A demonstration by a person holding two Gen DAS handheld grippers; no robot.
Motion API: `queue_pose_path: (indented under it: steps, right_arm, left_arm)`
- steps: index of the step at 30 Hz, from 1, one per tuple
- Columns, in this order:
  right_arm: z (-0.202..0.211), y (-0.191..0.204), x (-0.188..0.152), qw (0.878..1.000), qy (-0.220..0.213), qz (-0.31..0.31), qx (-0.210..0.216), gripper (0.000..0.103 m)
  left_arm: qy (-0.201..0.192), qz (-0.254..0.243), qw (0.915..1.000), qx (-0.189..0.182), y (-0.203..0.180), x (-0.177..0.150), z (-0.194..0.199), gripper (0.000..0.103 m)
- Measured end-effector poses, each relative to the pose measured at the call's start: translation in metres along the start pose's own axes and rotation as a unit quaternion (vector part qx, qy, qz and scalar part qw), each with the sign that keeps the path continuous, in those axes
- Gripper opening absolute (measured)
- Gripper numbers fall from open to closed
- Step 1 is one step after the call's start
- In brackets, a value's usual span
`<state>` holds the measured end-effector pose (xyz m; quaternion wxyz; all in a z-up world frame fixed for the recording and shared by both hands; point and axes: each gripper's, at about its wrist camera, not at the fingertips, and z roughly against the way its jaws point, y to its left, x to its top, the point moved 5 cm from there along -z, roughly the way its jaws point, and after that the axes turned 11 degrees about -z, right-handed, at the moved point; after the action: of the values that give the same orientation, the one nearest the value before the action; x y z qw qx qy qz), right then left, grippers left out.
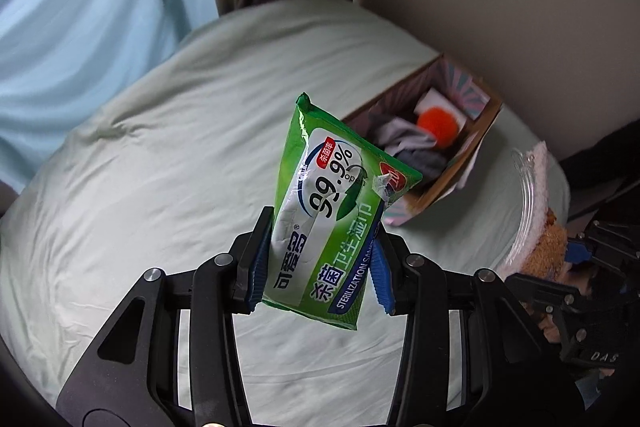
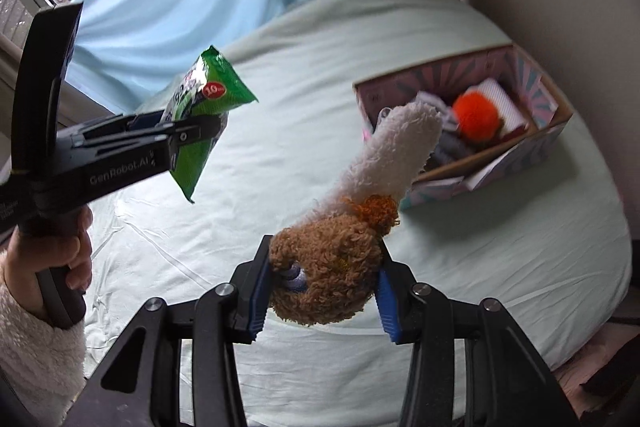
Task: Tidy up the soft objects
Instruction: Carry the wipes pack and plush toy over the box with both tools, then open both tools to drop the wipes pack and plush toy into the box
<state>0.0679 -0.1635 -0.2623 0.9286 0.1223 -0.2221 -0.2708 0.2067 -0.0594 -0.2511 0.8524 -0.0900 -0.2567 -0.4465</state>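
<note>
Cardboard box (image 2: 520, 151) of soft things lies beyond left hand-held gripper (image 1: 320, 259) clamping wipes pack (image 1: 332, 203), right (image 2: 324, 287) clamping plush toy (image 2: 332, 263).

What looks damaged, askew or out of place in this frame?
The green wipes pack in the left claw has its clear resealable sticker torn and peeling up. The cardboard box on the bed has a near flap hanging outward. Nothing is spilled.

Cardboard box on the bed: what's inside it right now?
Inside the cardboard box: an orange pom-pom, a white ribbed item and grey clothes. The plush toy covers the near corner; anything underneath is hidden.
</note>
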Motion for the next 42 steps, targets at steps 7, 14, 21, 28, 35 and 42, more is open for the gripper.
queue_pose_path:
  steps: [7, 14, 21, 28, 35, 42]
  right_arm:
    - [0.041, -0.027, 0.051, 0.999, -0.025, 0.035, -0.005, 0.042]
    - [0.046, -0.078, 0.107, 0.997, -0.009, 0.074, 0.004, 0.041]
    - [0.013, -0.136, 0.166, 0.992, 0.032, 0.118, 0.011, 0.041]
    - [-0.047, -0.186, 0.201, 0.985, 0.091, 0.148, 0.007, 0.042]
    - [-0.106, -0.221, 0.206, 0.974, 0.160, 0.160, -0.003, 0.042]
    - [-0.144, -0.235, 0.200, 0.963, 0.189, 0.192, -0.021, 0.044]
  left_arm:
    - [-0.028, 0.033, 0.9990, 0.002, -0.027, 0.032, 0.028, 0.039]
    - [-0.027, 0.089, 0.9954, 0.020, -0.057, 0.066, 0.008, 0.039]
    - [0.005, 0.158, 0.9869, 0.034, -0.078, 0.095, -0.045, 0.039]
    - [0.052, 0.210, 0.9756, 0.036, -0.089, 0.101, -0.112, 0.039]
    - [0.104, 0.236, 0.9657, 0.032, -0.093, 0.096, -0.171, 0.039]
    - [0.142, 0.223, 0.9638, 0.034, -0.092, 0.092, -0.213, 0.039]
